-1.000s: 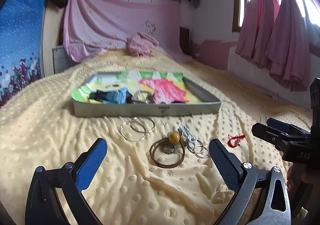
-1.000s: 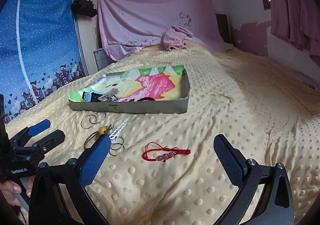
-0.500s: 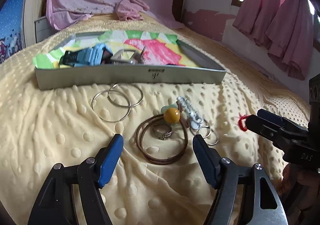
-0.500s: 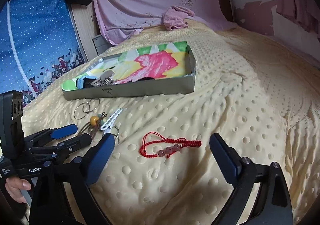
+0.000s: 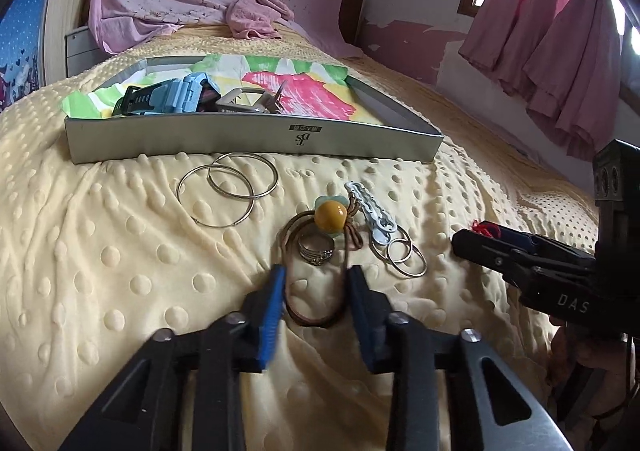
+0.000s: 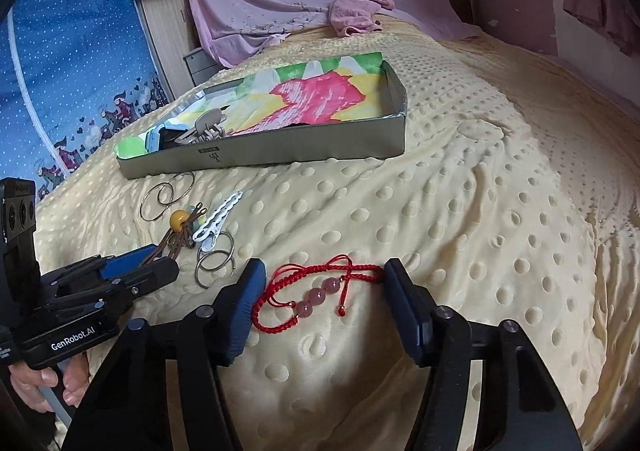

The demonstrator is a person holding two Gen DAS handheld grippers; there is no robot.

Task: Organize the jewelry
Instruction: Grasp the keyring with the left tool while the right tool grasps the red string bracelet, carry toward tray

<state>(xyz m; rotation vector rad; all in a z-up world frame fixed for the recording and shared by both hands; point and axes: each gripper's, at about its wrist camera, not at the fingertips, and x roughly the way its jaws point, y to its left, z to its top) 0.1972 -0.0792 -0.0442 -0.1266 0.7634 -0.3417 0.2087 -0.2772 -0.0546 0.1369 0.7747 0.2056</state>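
Observation:
A brown hair tie (image 5: 316, 321) with a yellow bead (image 5: 330, 215) lies on the yellow bedspread. My left gripper (image 5: 316, 285) is closing on its loop, and both pads press its sides. A silver ring (image 5: 316, 249) sits inside the loop. In the right wrist view a red cord bracelet (image 6: 316, 295) with pink beads lies between the fingers of my right gripper (image 6: 326, 291). Those jaws are closing and the pads stand at the cord's ends without squeezing it. The grey tray (image 5: 240, 139) holds a blue watch (image 5: 180, 97) and a metal clip (image 5: 248, 101).
Two large hoops (image 5: 228, 191), a white hair clip (image 5: 372, 207) and small linked rings (image 5: 400, 255) lie before the tray. A pink cloth (image 5: 256, 17) is heaped at the bed's far end. Pink curtains (image 5: 560, 51) hang on the right. A hand (image 6: 40, 383) holds the left gripper.
Both grippers dropped toward the bedspread and narrowed their jaws. The left one came around the brown hair tie and squeezed its loop; the right one came around the red bracelet.

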